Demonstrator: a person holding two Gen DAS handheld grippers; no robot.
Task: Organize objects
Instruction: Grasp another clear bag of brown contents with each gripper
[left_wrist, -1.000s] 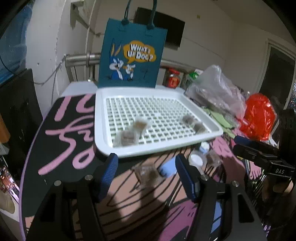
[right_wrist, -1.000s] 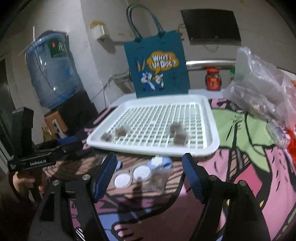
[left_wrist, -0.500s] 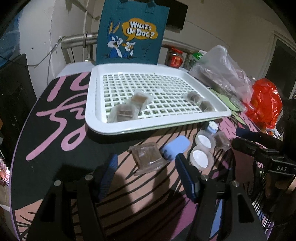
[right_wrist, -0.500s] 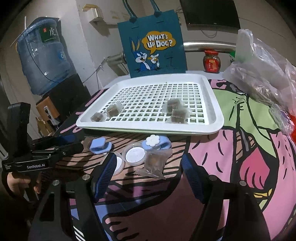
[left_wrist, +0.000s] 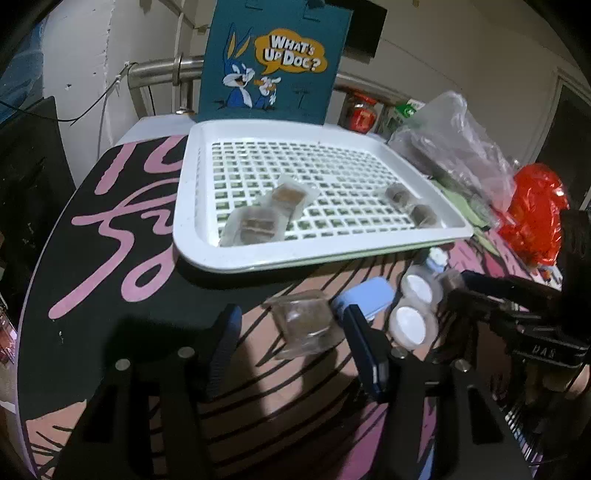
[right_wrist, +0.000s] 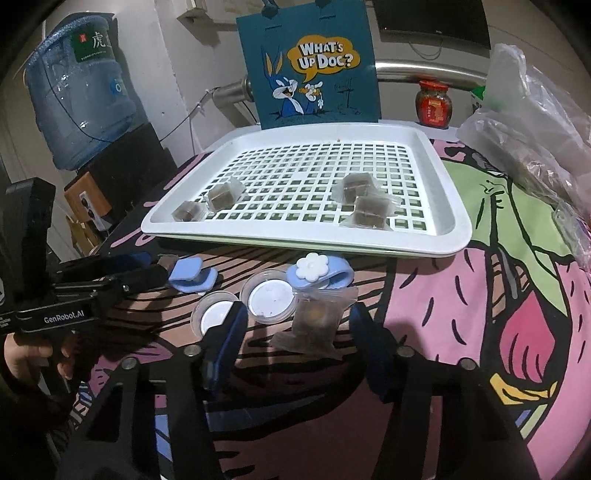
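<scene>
Left wrist view: my left tongs bracket a clear-wrapped brown packet on the worktop, jaws closing but not yet pressing it. My right tongs close likewise around a second packet, pads apart from it. I judge each should settle lower and pinch the block, not the loose film, then lift to the white slatted tray, where four packets lie. A cartoon-printed cloth covers the worktop; a blue tote and water jug stand behind.
</scene>
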